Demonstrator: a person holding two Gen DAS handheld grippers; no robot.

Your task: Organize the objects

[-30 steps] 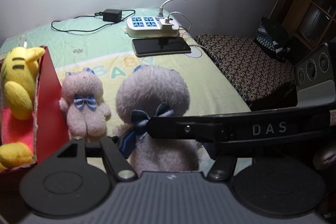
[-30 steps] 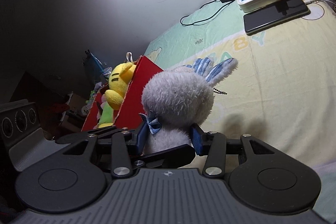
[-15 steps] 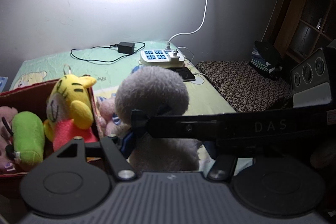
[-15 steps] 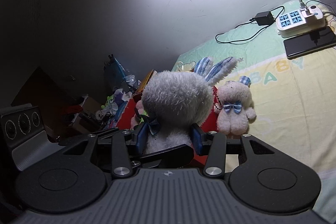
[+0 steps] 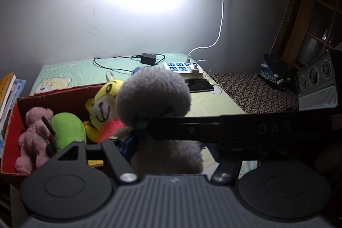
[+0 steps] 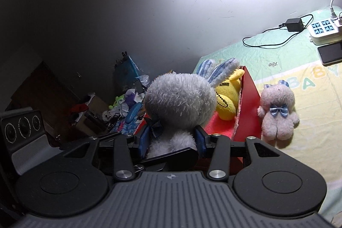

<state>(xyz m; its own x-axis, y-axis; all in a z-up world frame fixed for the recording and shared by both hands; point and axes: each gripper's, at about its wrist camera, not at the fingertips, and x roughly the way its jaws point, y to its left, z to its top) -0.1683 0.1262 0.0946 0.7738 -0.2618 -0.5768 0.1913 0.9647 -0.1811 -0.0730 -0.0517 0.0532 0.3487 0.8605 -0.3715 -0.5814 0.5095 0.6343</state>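
On the bed, the red box holds a yellow plush. Above this box the grey rabbit hangs, both the right gripper and the left gripper clamped on its body. Just beside the box, outside, sits a small pink bear.

Left wrist cam sits close behind the grey plush rabbit, facing the wall; right wrist cam views it from the opposite side, equally near; both share the red box and power strip.
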